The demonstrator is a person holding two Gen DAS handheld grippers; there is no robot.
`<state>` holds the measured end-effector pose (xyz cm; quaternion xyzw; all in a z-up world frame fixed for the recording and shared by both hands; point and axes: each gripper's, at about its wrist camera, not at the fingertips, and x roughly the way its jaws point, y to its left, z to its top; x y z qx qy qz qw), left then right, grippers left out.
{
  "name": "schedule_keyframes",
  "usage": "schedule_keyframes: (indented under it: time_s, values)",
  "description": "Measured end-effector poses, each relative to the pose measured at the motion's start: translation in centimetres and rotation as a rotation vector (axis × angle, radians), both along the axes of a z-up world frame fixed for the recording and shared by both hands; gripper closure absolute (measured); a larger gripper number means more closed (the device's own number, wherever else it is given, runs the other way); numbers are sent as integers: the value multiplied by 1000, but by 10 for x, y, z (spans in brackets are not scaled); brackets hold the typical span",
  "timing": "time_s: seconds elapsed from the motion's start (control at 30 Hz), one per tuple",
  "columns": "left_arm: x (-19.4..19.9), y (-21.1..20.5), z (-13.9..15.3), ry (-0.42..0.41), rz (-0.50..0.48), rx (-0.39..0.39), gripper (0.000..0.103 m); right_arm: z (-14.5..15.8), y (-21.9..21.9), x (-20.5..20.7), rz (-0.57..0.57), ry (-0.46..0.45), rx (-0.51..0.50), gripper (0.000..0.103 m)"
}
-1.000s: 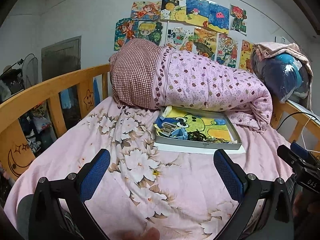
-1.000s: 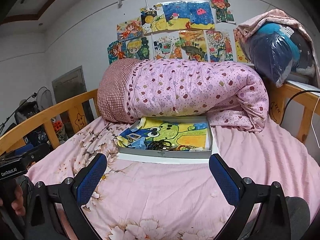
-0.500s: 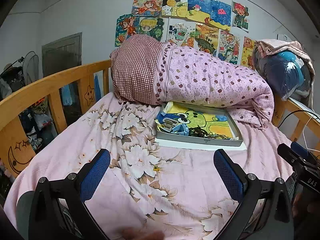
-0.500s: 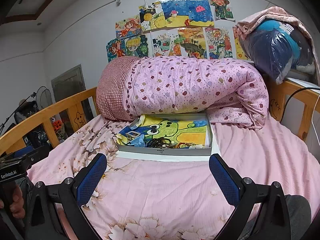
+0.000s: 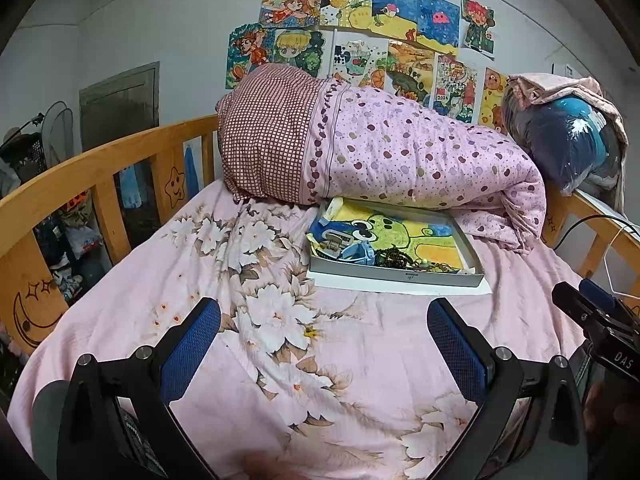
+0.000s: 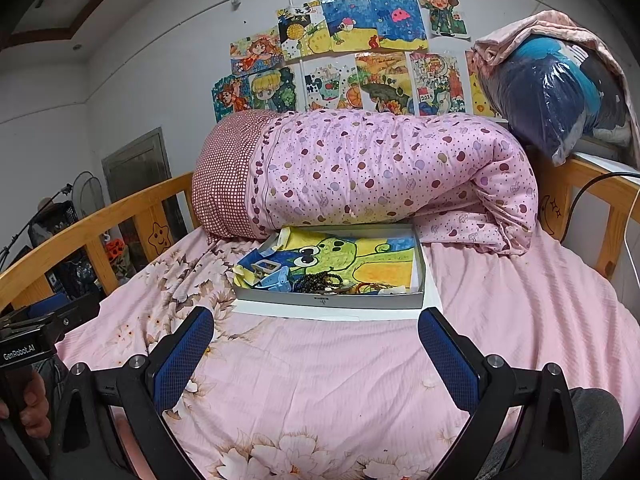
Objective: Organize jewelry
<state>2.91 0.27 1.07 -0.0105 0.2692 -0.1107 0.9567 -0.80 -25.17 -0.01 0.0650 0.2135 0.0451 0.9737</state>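
A shallow grey box lid (image 5: 394, 276) (image 6: 332, 302) lies on the pink bed, lined with a frog drawing. Along its near side sits a jumble of jewelry: dark bead strings (image 6: 318, 282) (image 5: 390, 258), a blue piece (image 6: 276, 280) (image 5: 354, 252) and small orange and pale bits (image 6: 376, 288). My left gripper (image 5: 324, 334) hovers open over the flowered sheet, well short of the box. My right gripper (image 6: 316, 340) is open too, with nothing between its blue pads, just in front of the box.
A rolled pink quilt (image 6: 380, 172) lies right behind the box. Wooden rails (image 5: 100, 168) (image 6: 600, 188) fence both sides of the bed. A plastic-wrapped bundle (image 6: 556, 92) sits at the back right. A hand (image 6: 34, 404) holds the other gripper's handle at far left.
Both grippers have drifted slightly forward toward the box, which looms a little larger. Their jaws stayed open.
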Motion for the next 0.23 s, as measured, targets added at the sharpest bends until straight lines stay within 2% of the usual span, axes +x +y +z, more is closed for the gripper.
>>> schedule_keyframes:
  time_s: [0.23]
  values:
    - [0,1,0,2,1,1,2,-4,-1,1,0,9,3,0]
